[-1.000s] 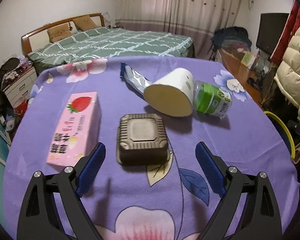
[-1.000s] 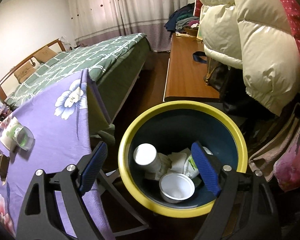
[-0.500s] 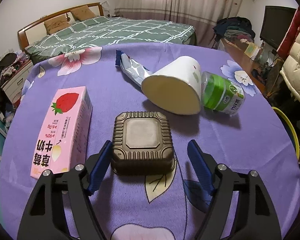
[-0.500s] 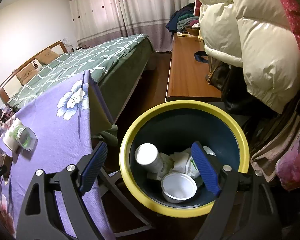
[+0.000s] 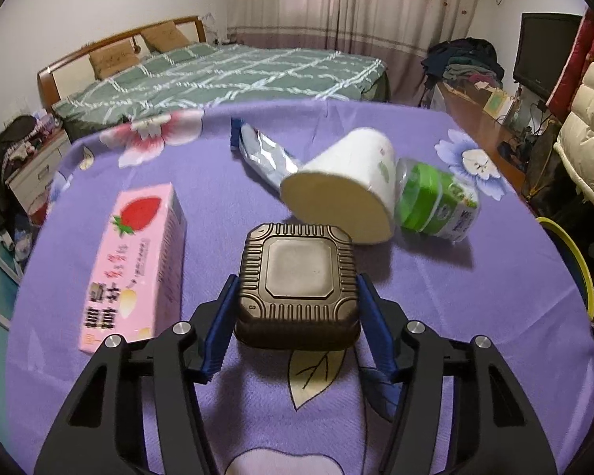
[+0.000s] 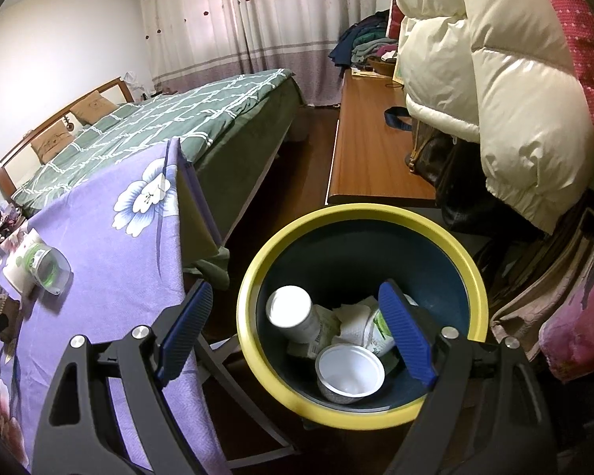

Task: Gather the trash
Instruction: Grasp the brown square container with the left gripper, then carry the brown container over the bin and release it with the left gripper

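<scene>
**One brown tray pinched on the purple surface**

One brown plastic tray [image 5: 297, 289] sits upside down on the surface [image 5: 475, 316], the left gripper [image 5: 297, 318] jaws just closed against its sides. Right gripper [image 6: 297, 336] jaws stand spread above the yellow-rimmed bin [image 6: 461, 249].

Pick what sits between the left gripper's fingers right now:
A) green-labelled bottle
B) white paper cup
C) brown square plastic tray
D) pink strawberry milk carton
C: in the left wrist view the left gripper has its blue pads against both sides of the brown square plastic tray, its jaws having just been closing on it; the pink strawberry milk carton, white paper cup and green-labelled bottle lie apart on the purple tablecloth.
</scene>
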Action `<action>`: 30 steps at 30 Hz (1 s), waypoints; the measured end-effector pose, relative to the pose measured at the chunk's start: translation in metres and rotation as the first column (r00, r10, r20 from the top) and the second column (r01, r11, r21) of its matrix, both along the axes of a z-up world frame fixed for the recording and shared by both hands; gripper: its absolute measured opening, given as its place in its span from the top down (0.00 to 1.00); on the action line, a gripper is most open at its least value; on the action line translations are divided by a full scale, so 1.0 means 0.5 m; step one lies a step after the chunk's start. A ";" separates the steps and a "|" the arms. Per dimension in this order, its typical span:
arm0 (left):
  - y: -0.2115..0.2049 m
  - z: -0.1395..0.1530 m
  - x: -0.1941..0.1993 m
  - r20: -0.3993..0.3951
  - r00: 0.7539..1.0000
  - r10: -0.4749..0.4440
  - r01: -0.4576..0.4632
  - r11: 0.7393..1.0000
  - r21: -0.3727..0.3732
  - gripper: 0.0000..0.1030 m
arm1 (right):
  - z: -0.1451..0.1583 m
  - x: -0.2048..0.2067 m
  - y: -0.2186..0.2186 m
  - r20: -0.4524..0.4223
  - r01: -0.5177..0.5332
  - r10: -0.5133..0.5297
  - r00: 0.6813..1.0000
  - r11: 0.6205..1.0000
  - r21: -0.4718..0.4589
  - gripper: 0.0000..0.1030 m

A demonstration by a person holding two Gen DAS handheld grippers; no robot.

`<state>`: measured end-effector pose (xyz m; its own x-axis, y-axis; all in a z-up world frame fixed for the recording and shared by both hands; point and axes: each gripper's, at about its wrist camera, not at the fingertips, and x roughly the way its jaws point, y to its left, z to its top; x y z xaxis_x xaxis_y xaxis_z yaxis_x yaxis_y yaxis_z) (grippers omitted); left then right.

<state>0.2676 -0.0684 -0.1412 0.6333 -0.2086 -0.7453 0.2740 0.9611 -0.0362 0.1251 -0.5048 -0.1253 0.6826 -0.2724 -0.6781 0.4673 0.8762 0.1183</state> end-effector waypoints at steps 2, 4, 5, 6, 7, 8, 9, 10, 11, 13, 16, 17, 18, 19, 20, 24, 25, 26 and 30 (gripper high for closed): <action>-0.006 0.020 -0.012 0.011 1.000 -0.015 0.015 1.000 -0.011 0.44 | 0.002 -0.002 -0.001 0.002 0.001 -0.001 1.000 1.000 -0.001 0.21; -0.019 0.037 -0.024 0.016 0.999 -0.036 0.036 0.999 -0.027 0.44 | 0.004 -0.006 -0.003 0.004 0.002 -0.002 1.000 1.000 -0.004 0.21; -0.029 0.047 -0.032 0.020 0.999 -0.050 0.051 0.998 -0.036 0.44 | 0.005 -0.009 -0.004 0.005 0.003 -0.003 1.000 1.000 -0.008 0.21; -0.038 0.054 -0.037 0.023 0.998 -0.063 0.064 0.997 -0.043 0.44 | 0.007 -0.012 -0.006 0.005 0.005 -0.005 1.000 1.000 -0.015 0.21; -0.049 0.062 -0.043 0.026 0.997 -0.079 0.080 0.995 -0.053 0.44 | 0.009 -0.016 -0.008 0.004 0.006 -0.006 1.000 1.000 -0.020 0.21; -0.065 0.071 -0.051 0.031 0.994 -0.101 0.103 0.993 -0.064 0.44 | 0.010 -0.020 -0.010 0.002 0.008 -0.008 1.000 1.000 -0.027 0.21; -0.082 0.080 -0.059 0.035 0.992 -0.124 0.127 0.989 -0.073 0.44 | 0.011 -0.024 -0.015 0.000 0.010 -0.010 1.000 0.999 -0.031 0.21; -0.104 0.089 -0.067 0.042 0.987 -0.153 0.156 0.985 -0.081 0.44 | 0.012 -0.028 -0.019 -0.001 0.012 -0.012 1.000 0.999 -0.036 0.21; -0.126 0.098 -0.073 0.048 0.983 -0.177 0.180 0.980 -0.084 0.44 | 0.012 -0.034 -0.024 -0.004 0.016 -0.016 1.000 0.999 -0.041 0.21; -0.171 0.112 -0.086 0.061 0.972 -0.226 0.231 0.969 -0.090 0.44 | 0.013 -0.044 -0.035 -0.006 0.021 -0.022 1.000 0.999 -0.046 0.21; -0.247 0.122 -0.100 0.065 0.952 -0.300 0.305 0.948 -0.086 0.44 | 0.015 -0.066 -0.052 -0.005 0.039 -0.039 0.999 0.998 -0.059 0.21; -0.276 0.123 -0.103 0.060 0.944 -0.326 0.330 0.940 -0.088 0.44 | 0.016 -0.075 -0.059 -0.004 0.046 -0.046 0.999 0.997 -0.064 0.21; -0.298 0.124 -0.106 0.055 0.937 -0.345 0.349 0.933 -0.088 0.44 | 0.018 -0.086 -0.065 -0.003 0.054 -0.054 0.999 0.996 -0.071 0.21; -0.321 0.123 -0.109 0.051 0.929 -0.365 0.369 0.926 -0.087 0.44 | 0.019 -0.094 -0.071 -0.002 0.060 -0.060 0.998 0.995 -0.074 0.21; -0.356 0.124 -0.115 0.050 0.918 -0.394 0.397 0.914 -0.081 0.44 | 0.020 -0.102 -0.077 -0.003 0.065 -0.065 0.998 0.995 -0.077 0.21; -0.454 0.126 -0.136 0.048 0.880 -0.472 0.475 0.878 -0.067 0.44 | 0.022 -0.139 -0.096 -0.009 0.089 -0.091 0.996 0.990 -0.109 0.21; -0.473 0.126 -0.140 0.047 0.872 -0.487 0.489 0.870 -0.066 0.44 | 0.023 -0.147 -0.100 -0.011 0.094 -0.096 0.995 0.989 -0.116 0.21; -0.499 0.125 -0.146 0.045 0.861 -0.507 0.509 0.859 -0.061 0.44 | 0.022 -0.155 -0.103 -0.014 0.100 -0.102 0.995 0.987 -0.123 0.21; -0.598 0.112 -0.160 0.024 0.823 -0.567 0.567 0.823 -0.038 0.44 | 0.020 -0.184 -0.119 -0.022 0.118 -0.122 0.992 0.984 -0.137 0.21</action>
